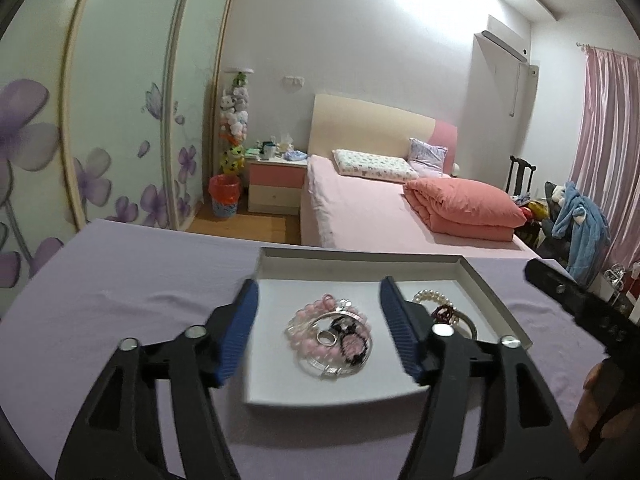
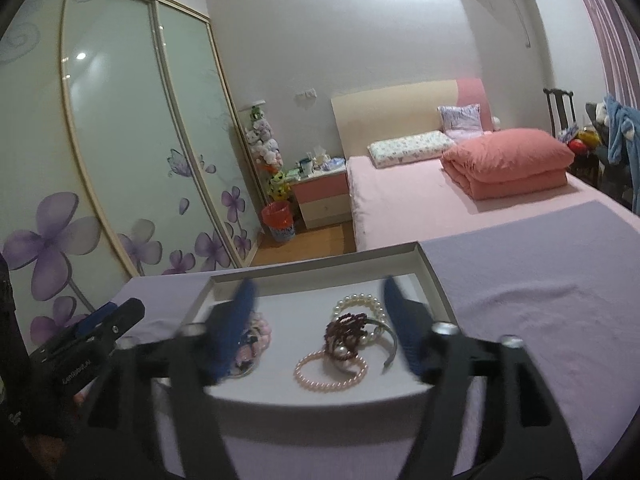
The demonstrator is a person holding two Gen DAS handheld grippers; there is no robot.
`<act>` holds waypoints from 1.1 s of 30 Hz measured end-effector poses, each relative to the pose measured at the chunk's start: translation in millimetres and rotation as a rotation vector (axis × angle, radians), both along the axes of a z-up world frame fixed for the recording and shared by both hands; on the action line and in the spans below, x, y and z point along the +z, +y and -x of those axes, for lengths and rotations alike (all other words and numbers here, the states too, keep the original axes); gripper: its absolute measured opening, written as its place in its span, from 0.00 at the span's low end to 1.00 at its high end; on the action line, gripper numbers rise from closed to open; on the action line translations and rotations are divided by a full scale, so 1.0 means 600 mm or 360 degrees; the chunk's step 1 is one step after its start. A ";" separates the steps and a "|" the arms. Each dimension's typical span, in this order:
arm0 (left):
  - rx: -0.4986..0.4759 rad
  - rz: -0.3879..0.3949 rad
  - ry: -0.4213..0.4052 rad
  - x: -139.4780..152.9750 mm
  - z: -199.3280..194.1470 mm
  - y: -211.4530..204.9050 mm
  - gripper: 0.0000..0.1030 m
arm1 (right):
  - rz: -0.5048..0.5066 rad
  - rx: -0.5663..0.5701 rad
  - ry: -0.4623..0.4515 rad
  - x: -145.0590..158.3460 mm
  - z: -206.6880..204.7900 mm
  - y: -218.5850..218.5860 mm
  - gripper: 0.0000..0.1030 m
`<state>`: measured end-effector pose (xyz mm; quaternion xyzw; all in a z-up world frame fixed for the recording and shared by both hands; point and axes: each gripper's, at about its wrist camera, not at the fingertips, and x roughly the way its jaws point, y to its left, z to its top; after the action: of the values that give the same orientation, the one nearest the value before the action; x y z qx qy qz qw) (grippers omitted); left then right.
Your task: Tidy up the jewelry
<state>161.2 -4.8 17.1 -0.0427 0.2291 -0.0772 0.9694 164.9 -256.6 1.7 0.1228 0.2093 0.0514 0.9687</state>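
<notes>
A shallow white tray (image 1: 360,254) lies on a lavender cloth. In its left half sits a pile of a pink bead bracelet (image 1: 304,340), a silver bangle and a ring (image 1: 328,336). My left gripper (image 1: 318,284) hovers over this pile, open, with nothing between its blue pads. The right wrist view shows the tray (image 2: 320,264) holding a white pearl bracelet (image 2: 358,302), a dark red bead bracelet (image 2: 346,330), a pink pearl bracelet (image 2: 320,376) and a silver cuff (image 2: 392,348). My right gripper (image 2: 319,284) stands open above them, holding nothing.
The lavender cloth (image 1: 120,280) covers the table around the tray. Beyond the far edge are a pink bed (image 1: 380,208), a sliding wardrobe with flower prints (image 1: 100,120), a nightstand (image 1: 276,184) and a red bin (image 1: 224,196).
</notes>
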 end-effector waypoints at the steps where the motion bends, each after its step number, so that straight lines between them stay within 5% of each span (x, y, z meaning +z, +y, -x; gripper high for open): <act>1: 0.0011 -0.0010 -0.0012 0.002 0.011 0.005 0.75 | 0.0011 0.0000 -0.0017 0.006 0.013 0.002 0.86; 3: 0.0052 -0.0045 -0.0053 0.008 0.041 0.015 0.89 | 0.0036 0.0003 -0.0052 0.017 0.042 0.008 0.96; 8: 0.0104 -0.0128 -0.0156 0.017 0.102 0.030 0.98 | 0.0147 0.0003 -0.0098 0.034 0.111 0.029 0.96; 18: 0.0168 -0.0203 -0.0250 0.013 0.190 0.035 0.98 | 0.0303 -0.0005 -0.0147 0.035 0.216 0.048 0.96; 33: 0.0212 -0.0186 -0.0291 -0.017 0.256 0.028 0.98 | 0.0314 -0.0126 -0.0198 -0.010 0.285 0.042 0.96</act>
<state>7.4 12.2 7.1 0.0059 0.1406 -0.0029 0.9900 -6.3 -231.5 -4.2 0.0315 0.1477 -0.0003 0.9885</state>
